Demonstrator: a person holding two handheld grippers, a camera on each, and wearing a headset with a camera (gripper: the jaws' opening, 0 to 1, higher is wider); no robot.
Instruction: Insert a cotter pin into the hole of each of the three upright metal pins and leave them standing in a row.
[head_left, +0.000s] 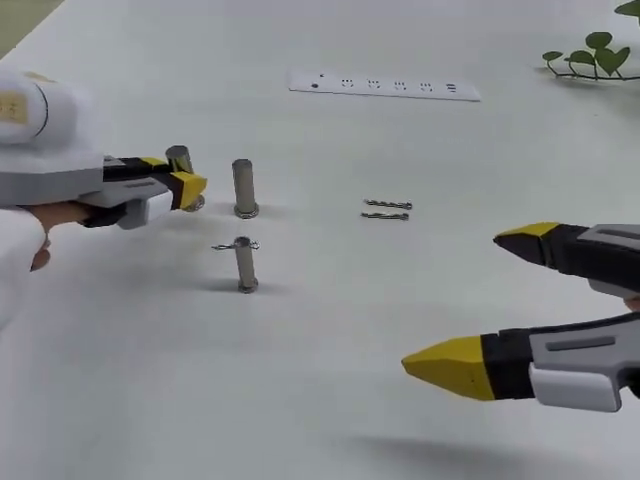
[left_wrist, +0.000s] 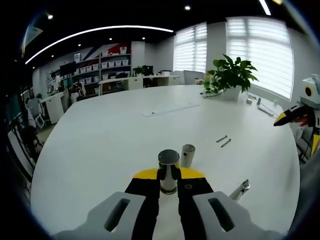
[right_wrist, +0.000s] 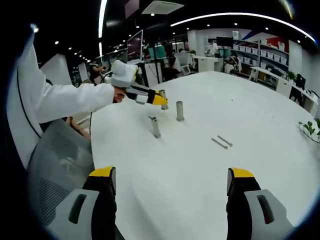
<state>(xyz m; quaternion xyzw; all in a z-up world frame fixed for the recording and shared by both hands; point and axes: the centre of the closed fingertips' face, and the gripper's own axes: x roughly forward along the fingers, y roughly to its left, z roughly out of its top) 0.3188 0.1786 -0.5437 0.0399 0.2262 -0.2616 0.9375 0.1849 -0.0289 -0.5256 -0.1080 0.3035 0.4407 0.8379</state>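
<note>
Three upright metal pins stand on the white table. My left gripper (head_left: 190, 188) (left_wrist: 168, 174) is shut on the leftmost pin (head_left: 179, 160) (left_wrist: 168, 162), which stands upright between its yellow tips. A bare second pin (head_left: 243, 188) (left_wrist: 187, 155) stands just to its right. The third pin (head_left: 245, 263) (left_wrist: 240, 189), nearer me, has a cotter pin through its top hole. Two loose cotter pins (head_left: 387, 209) (right_wrist: 221, 142) lie side by side right of the pins. My right gripper (head_left: 450, 300) (right_wrist: 171, 175) hovers open and holds nothing, to the right and nearer me than the cotter pins.
A white power strip (head_left: 385, 86) lies at the table's far side. A green plant (head_left: 595, 55) sits at the far right corner. A person's white sleeve (right_wrist: 65, 102) reaches in behind the left gripper. Bare tabletop surrounds the pins.
</note>
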